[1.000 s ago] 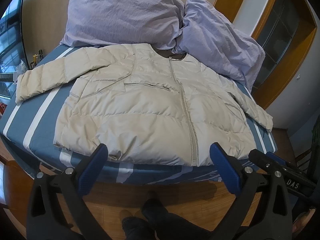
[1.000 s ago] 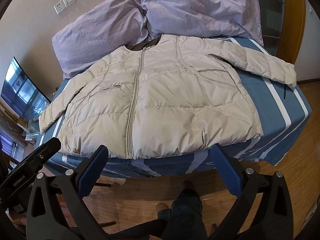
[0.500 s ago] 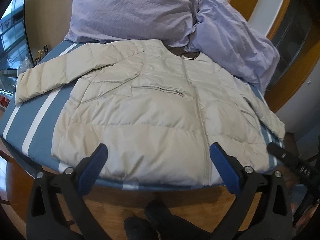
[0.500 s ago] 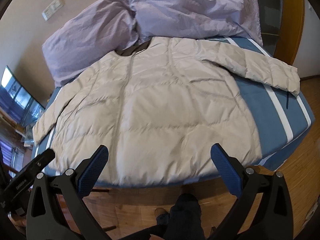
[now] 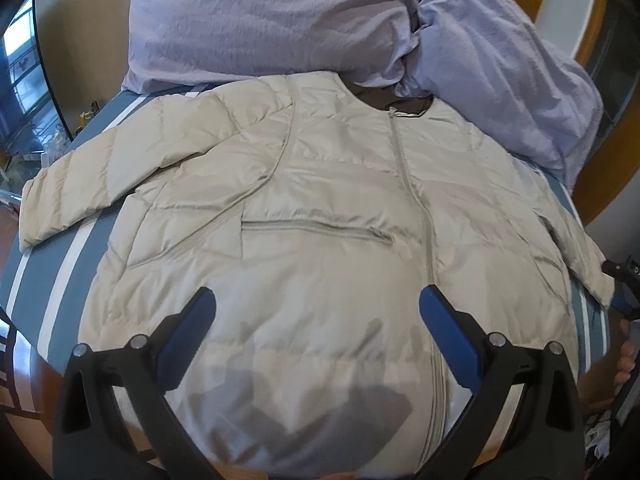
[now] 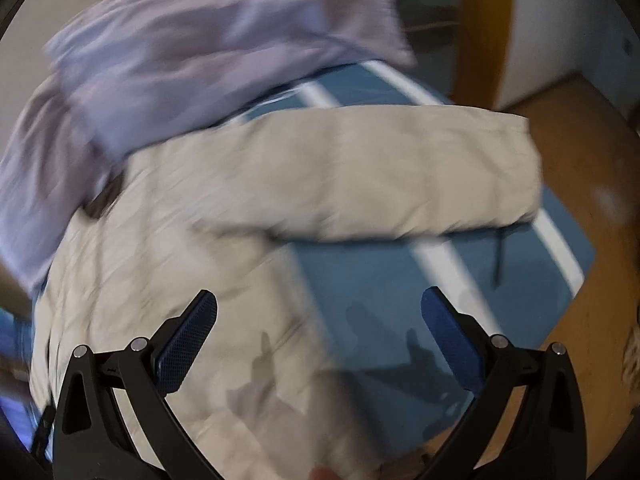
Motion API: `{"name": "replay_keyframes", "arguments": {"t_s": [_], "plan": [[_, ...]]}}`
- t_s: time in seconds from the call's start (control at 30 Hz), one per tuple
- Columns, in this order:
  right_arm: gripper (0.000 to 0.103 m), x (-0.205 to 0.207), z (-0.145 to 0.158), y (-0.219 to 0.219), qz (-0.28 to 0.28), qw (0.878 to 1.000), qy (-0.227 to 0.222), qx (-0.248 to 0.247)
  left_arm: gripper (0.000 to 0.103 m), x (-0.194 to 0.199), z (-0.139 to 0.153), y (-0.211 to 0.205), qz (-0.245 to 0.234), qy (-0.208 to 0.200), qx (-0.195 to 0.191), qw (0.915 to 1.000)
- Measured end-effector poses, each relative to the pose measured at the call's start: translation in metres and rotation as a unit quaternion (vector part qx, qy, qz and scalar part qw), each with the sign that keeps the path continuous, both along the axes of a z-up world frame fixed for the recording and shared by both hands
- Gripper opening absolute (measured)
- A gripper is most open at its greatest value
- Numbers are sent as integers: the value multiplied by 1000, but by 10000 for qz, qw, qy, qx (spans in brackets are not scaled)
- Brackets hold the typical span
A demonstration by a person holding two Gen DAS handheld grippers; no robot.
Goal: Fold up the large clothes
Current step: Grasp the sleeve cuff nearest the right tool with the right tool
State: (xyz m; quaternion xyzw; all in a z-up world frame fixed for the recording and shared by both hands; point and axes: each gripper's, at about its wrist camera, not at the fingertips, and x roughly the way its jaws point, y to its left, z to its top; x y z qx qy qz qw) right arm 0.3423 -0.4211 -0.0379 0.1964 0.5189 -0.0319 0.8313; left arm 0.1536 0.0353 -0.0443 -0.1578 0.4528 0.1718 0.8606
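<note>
A cream padded jacket [image 5: 312,216] lies flat and zipped, front up, on a bed with a blue sheet with white stripes [image 5: 56,280]. Both sleeves are spread out to the sides. My left gripper [image 5: 316,312] is open and empty, hovering over the jacket's lower front. In the blurred right wrist view, the jacket's body [image 6: 160,248] is on the left and one sleeve [image 6: 400,184] stretches right across the sheet [image 6: 380,280]. My right gripper [image 6: 318,316] is open and empty above the jacket's side edge, below that sleeve.
Two lilac pillows [image 5: 280,16] lie at the head of the bed behind the collar, also seen in the right wrist view [image 6: 180,52]. Wooden floor [image 6: 592,320] lies beyond the bed's right edge. A screen [image 5: 20,80] stands at far left.
Both grippers have moved forward from the foot of the bed to over the jacket. The right one has swung right toward the sleeve, blurring its view.
</note>
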Motion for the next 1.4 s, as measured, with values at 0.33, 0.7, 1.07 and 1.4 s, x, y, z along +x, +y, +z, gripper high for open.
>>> {"name": "replay_keyframes", "arguments": {"t_s": [0.33,0.7,1.07,1.4], "plan": [[100,51,-58,-132,-1713,9839,509,61,101,27,-15,10,321,229,-102,9992],[65,62,-95,-158,-1790,9815,627,280,101,42,-17,14,598,337,-87,9976],[19,60,-71,-145,-1603,9868,215,100,101,45,-14,24,415,271,-153,9987],[16,76,2,-49,-673,9957,-638,-47,101,36,3,66,211,-69,-222,9995]]}}
